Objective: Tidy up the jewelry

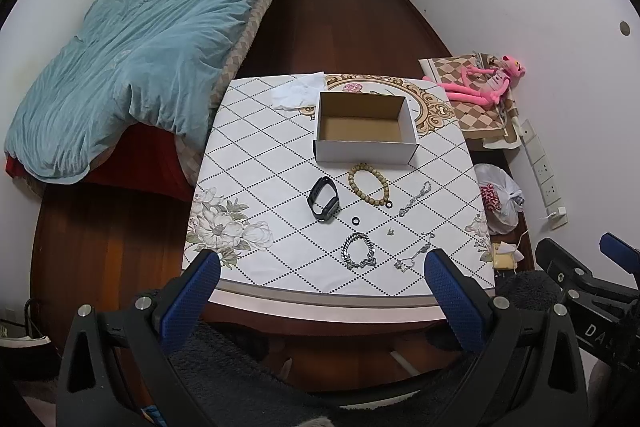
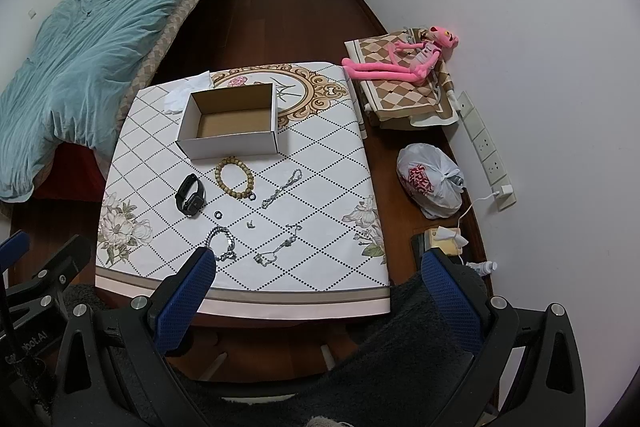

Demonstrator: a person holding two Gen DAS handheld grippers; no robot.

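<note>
An open, empty cardboard box (image 1: 364, 129) (image 2: 230, 125) stands at the table's far middle. In front of it lie a wooden bead bracelet (image 1: 369, 184) (image 2: 235, 178), a black smartwatch (image 1: 324, 203) (image 2: 190, 200), a small black ring (image 1: 355, 221) (image 2: 218, 214), a thick silver chain bracelet (image 1: 357, 251) (image 2: 221, 243), two thin silver chains (image 1: 416, 198) (image 1: 414, 253) (image 2: 282, 189) (image 2: 276, 251) and a tiny earring (image 1: 391, 231) (image 2: 250, 224). My left gripper (image 1: 320, 267) is open and empty above the table's near edge. My right gripper (image 2: 320, 267) is open and empty, also near that edge.
The table (image 1: 256, 163) has a patterned white cloth. A bed with a teal duvet (image 1: 132, 55) is to the left. To the right are a pink plush toy (image 2: 404, 59) on a folded cloth, a white plastic bag (image 2: 430, 179) and a power strip (image 2: 486, 151).
</note>
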